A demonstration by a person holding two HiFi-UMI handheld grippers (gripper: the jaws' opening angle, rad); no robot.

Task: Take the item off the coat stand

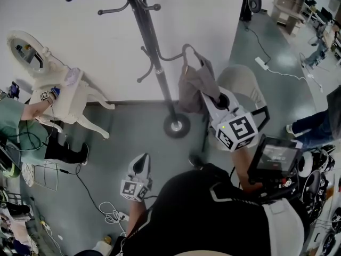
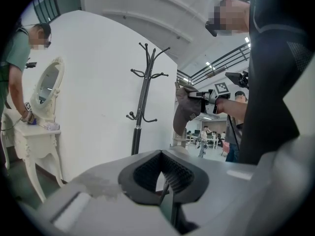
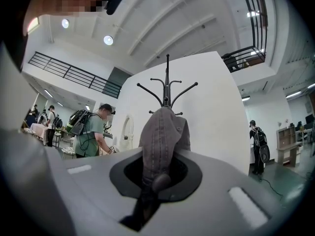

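Grey cap [image 3: 162, 136] first: it sits pinched in the right gripper [image 3: 156, 182], jaws closed tight on its fabric, crown hanging in front of the black coat stand [image 1: 144, 31]. In the left gripper view, bare white partition [image 2: 98, 82] shows between cap and stand, so the cap hangs clear of the hooks, off to the stand's right at about lower-hook height. The left gripper [image 2: 160, 154] rides low near the wearer's body, fingertips met and nothing between them. Around the stand now: its round base [image 1: 176, 125] sits on the grey-green floor [image 1: 133, 132] right at the foot of the partition, just below and left of the cap in the head view. Over on the left, a white dressing table [image 1: 66, 97] with an oval mirror [image 1: 25, 49] stands against the same partition, and a person in green [image 1: 18, 124] leans over it, well apart from the cap. A pale chair [image 1: 242, 81] stands just beyond the cap, by the partition's right edge. Cables [image 1: 106, 212] trail on the floor beside the left gripper. Open floor lies between base and wearer, and more opens out past the partition's edge, where a white power strip [image 1: 262, 63] lies.
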